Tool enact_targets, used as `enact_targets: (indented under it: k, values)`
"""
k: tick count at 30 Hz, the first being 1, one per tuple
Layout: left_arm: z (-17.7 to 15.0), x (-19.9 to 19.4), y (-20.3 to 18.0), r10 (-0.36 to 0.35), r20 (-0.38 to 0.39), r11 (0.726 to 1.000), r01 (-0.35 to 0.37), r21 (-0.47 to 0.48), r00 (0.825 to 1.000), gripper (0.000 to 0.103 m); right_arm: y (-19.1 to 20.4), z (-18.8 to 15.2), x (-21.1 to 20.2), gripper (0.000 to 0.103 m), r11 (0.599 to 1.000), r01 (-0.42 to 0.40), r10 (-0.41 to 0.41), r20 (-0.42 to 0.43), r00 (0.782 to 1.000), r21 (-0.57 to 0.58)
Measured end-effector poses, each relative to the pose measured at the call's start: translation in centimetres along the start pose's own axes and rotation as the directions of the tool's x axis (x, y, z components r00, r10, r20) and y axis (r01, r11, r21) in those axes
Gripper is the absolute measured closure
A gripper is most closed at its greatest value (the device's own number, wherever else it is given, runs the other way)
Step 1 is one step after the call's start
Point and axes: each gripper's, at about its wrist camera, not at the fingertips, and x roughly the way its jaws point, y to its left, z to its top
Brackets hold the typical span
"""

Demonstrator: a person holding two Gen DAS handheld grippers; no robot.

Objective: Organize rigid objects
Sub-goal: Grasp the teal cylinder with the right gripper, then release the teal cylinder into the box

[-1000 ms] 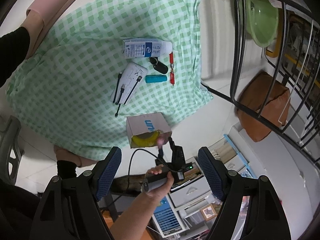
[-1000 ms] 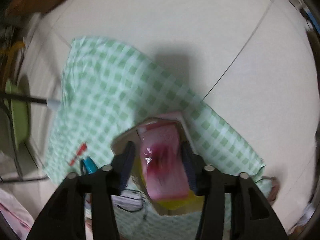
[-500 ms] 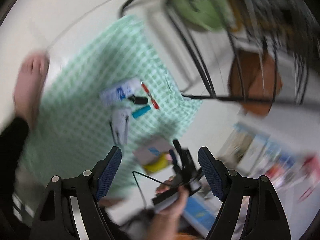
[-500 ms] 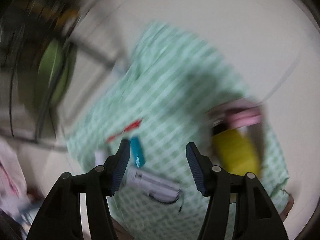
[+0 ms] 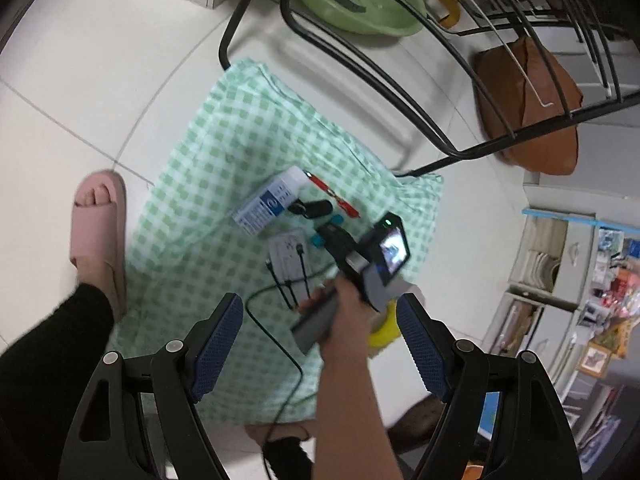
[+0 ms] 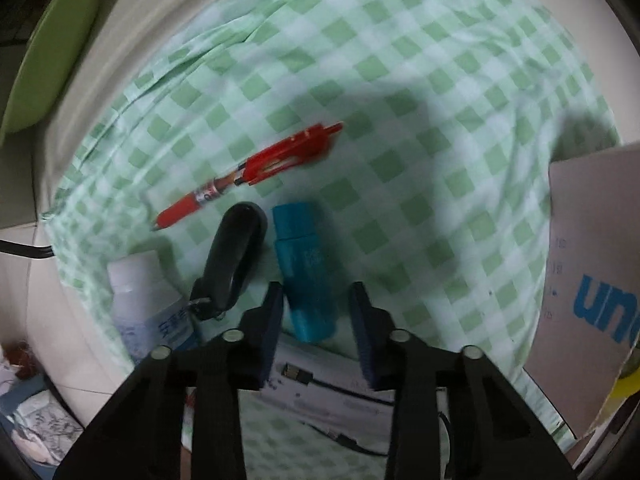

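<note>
On the green checked cloth [image 6: 420,60], item in hand: teal tube [image 6: 306,268], lying flat between black key fob [image 6: 234,254] and cardboard box [image 6: 592,280], red pen [image 6: 256,170] just beyond. Loose goods are laid out for sorting, I judge, into the box. My right gripper [image 6: 316,312] straddles the tube's near end, jaws narrowly open, pads close beside it, contact unclear. My left gripper [image 5: 320,344] hangs high, wide open, empty.
</note>
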Motion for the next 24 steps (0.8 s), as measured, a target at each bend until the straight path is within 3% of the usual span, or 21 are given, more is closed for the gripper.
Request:
enact_targets:
  k: [3, 5, 8, 12, 15, 17, 20, 24]
  values:
    - [0.7, 0.1, 0.6, -0.002, -0.010, 1.000, 0.002, -0.015, 1.000, 0.025, 0.7, -0.2, 0.7, 0.078, 0.997, 0.030, -0.030, -0.005, 1.000, -0.067]
    - [1.0, 0.4, 1.1, -0.005, -0.013, 1.000, 0.005, -0.028, 1.000, 0.025, -0.1, -0.4, 0.4, 0.078, 0.999, 0.007, -0.008, -0.027, 1.000, -0.046]
    - [1.2, 0.6, 1.3, -0.022, -0.024, 0.999, 0.021, -0.042, 0.999, 0.025, -2.5, -0.9, -2.3, 0.078, 0.992, -0.121, 0.121, 0.003, 0.993, 0.030]
    - [1.2, 0.9, 1.7, -0.035, -0.032, 0.998, 0.033, -0.054, 0.999, 0.025, -7.6, -1.8, -9.2, 0.078, 0.953, -0.281, 0.272, 0.094, 0.958, 0.113]
    - [1.3, 1.3, 2.2, -0.047, -0.046, 0.995, 0.042, -0.089, 0.998, 0.025, -13.3, -2.1, -14.1, 0.078, 0.893, -0.370, 0.332, 0.180, 0.926, 0.257]
    - [1.4, 1.5, 2.6, -0.058, -0.054, 0.992, 0.051, -0.118, 0.997, 0.025, -17.2, -1.8, -15.6, 0.078, 0.828, -0.414, 0.362, 0.202, 0.910, 0.379]
    - [1.5, 1.8, 2.9, -0.063, -0.062, 0.989, 0.054, -0.141, 0.996, 0.025, -21.8, -1.5, -15.0, 0.078, 0.716, -0.443, 0.409, 0.189, 0.893, 0.540]
    - [1.6, 2.3, 2.9, -0.067, -0.078, 0.987, 0.054, -0.153, 0.995, 0.025, -24.1, -1.0, -13.1, 0.076, 0.645, -0.432, 0.420, 0.180, 0.889, 0.630]
